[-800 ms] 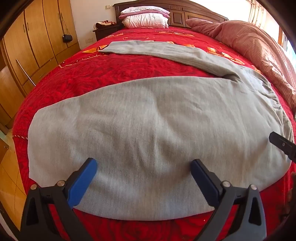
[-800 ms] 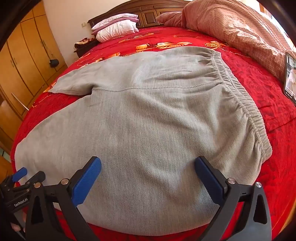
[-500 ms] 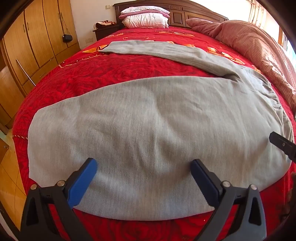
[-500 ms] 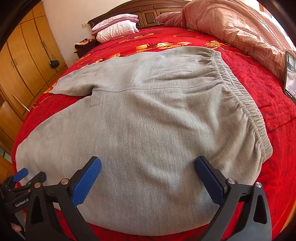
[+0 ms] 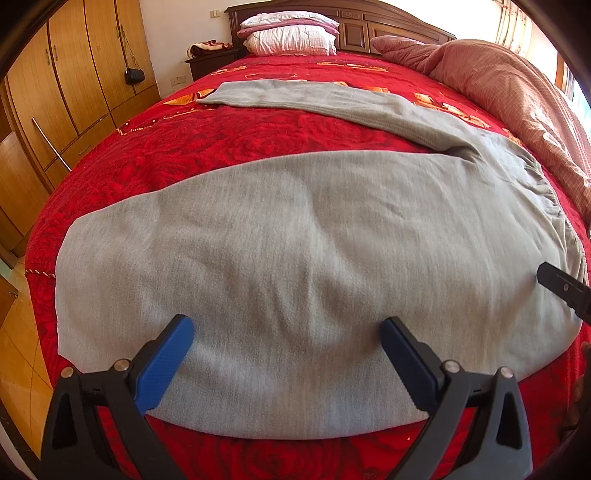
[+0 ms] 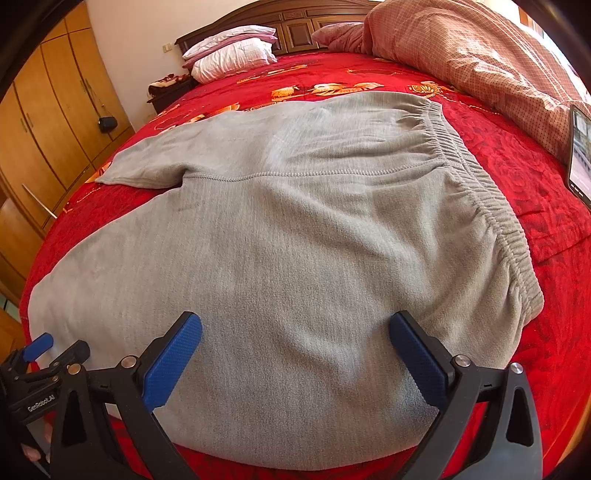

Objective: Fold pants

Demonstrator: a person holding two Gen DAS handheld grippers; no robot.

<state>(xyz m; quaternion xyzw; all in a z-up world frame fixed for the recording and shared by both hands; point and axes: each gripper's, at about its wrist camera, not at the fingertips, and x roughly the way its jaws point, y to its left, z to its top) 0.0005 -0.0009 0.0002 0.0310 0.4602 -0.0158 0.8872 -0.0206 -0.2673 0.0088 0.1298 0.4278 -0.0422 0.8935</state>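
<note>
Grey fleece pants [image 5: 295, 243] lie spread flat on a red bedspread [image 5: 207, 144], one leg near me, the other stretched toward the headboard. The elastic waistband [image 6: 476, 177] is on the right. My left gripper [image 5: 286, 350] is open and empty, hovering over the near leg close to the bed's front edge. My right gripper [image 6: 295, 350] is open and empty over the seat of the pants [image 6: 295, 229] near the waistband. The left gripper also shows in the right wrist view [image 6: 40, 354], at the far left.
White and pink pillows [image 5: 291, 33] lie by the dark wooden headboard [image 5: 369, 22]. A pink checked duvet [image 6: 480, 55] is heaped along the right side. A tablet [image 6: 580, 155] rests on the bed at right. Wooden wardrobes [image 5: 55, 85] stand at left.
</note>
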